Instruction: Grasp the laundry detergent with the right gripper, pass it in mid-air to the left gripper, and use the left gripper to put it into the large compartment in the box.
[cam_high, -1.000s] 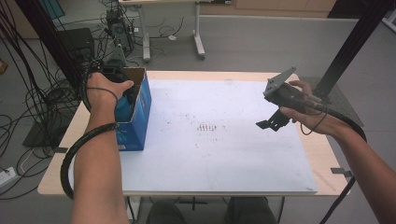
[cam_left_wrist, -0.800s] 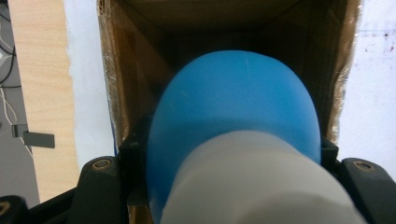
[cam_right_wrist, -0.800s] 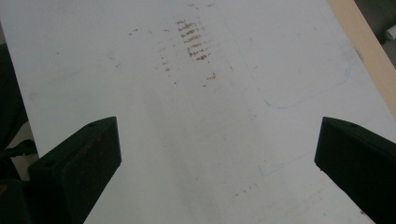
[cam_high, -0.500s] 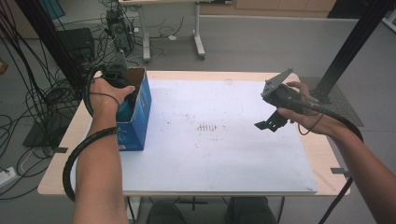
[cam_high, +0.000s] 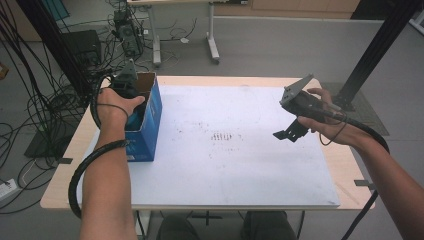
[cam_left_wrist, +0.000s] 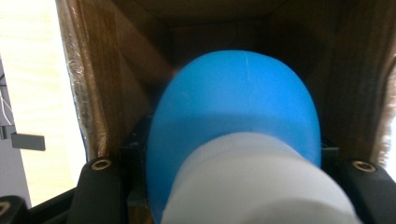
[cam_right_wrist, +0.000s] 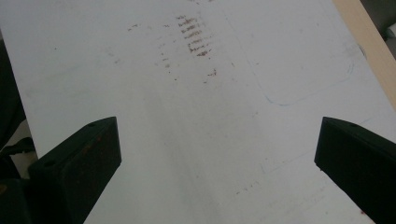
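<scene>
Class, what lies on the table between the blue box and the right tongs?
Nothing but bare white sheet with faint brown marks, between box and right tongs, per the high view.

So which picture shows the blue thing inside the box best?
The left gripper view. There the blue object with its white end sits close up between the left gripper's jaws, inside the brown cardboard. In the high view the person's left hand covers most of it; a blue sliver peeks into the box. The right gripper view looks at the white mat.

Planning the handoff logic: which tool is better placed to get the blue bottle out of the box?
Left. The left tool is inside the blue box, shut on the blue bottle. The right tool hovers open, off across the white mat.
</scene>
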